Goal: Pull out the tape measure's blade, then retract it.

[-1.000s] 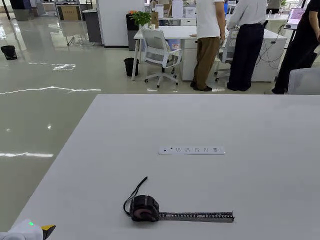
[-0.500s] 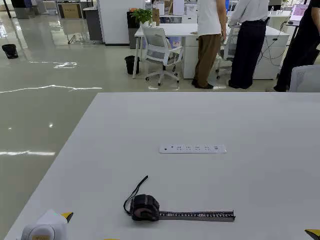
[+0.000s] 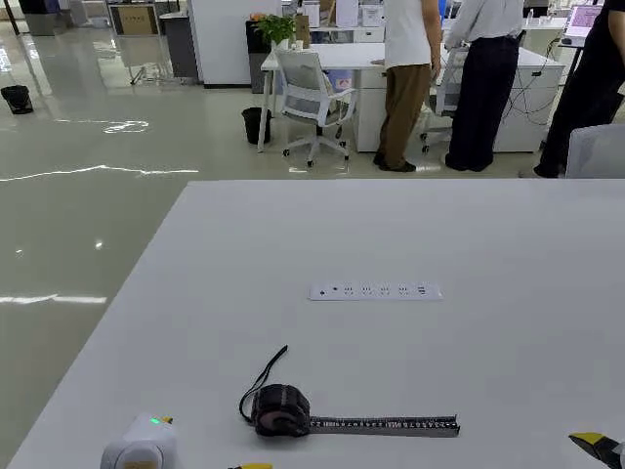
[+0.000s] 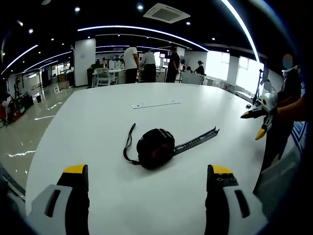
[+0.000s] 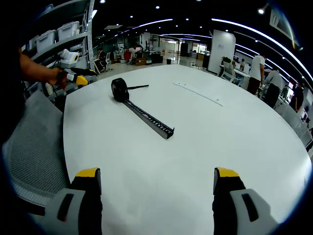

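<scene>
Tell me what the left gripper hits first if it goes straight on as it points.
Probably the tape measure's case, lying centred ahead of the left gripper on the table; exact height is unclear.

The head view's bottom edge cuts off most of the left gripper (image 3: 208, 444) and all but one yellow tip of the right gripper (image 3: 596, 447). Ahead of the left jaws, markings on the blade (image 4: 195, 140) are too small to read.

My white workbench (image 3: 244, 244) takes the lower frame of the head view, with a power strip (image 3: 375, 291) set in its middle. At upper left I see a glossy pale floor (image 3: 88, 127) mirroring the lights. Along the top stand a white desk (image 3: 363, 112), a swivel chair (image 3: 311, 98), a potted plant (image 3: 275, 31) and, far left, what may be a bin (image 3: 16, 100).
</scene>
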